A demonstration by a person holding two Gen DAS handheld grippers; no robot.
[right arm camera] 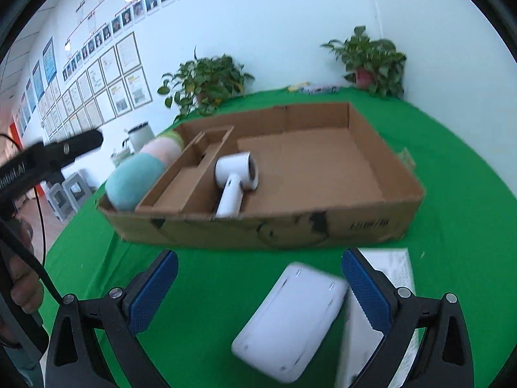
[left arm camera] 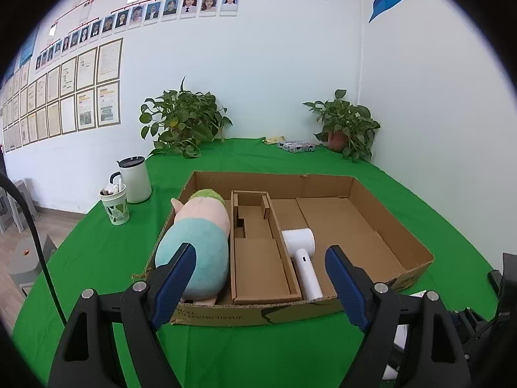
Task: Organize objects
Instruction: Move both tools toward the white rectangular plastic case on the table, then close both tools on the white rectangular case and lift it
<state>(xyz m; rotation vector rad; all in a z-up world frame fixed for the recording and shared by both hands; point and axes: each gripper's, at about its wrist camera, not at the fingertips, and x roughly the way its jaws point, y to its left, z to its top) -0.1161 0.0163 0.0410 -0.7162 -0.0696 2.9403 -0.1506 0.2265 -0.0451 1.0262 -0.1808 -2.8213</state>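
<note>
A: What do we have in the cardboard box (left arm camera: 392, 226)?

B: A soft plush toy (left arm camera: 194, 239) in its left bay, a smaller cardboard insert (left arm camera: 258, 258) beside it, then a smooth white hair dryer (left arm camera: 303, 252) lying flat.

A: And our grippers?

B: Our left gripper (left arm camera: 260, 271) is spread wide, empty. Our right gripper (right arm camera: 258, 278) gapes too, gripping nothing; only its view shows the rounded white device (right arm camera: 287, 323) on the green cloth (right arm camera: 206, 291) outside the box, beside a white textured slab (right arm camera: 399, 268).
</note>
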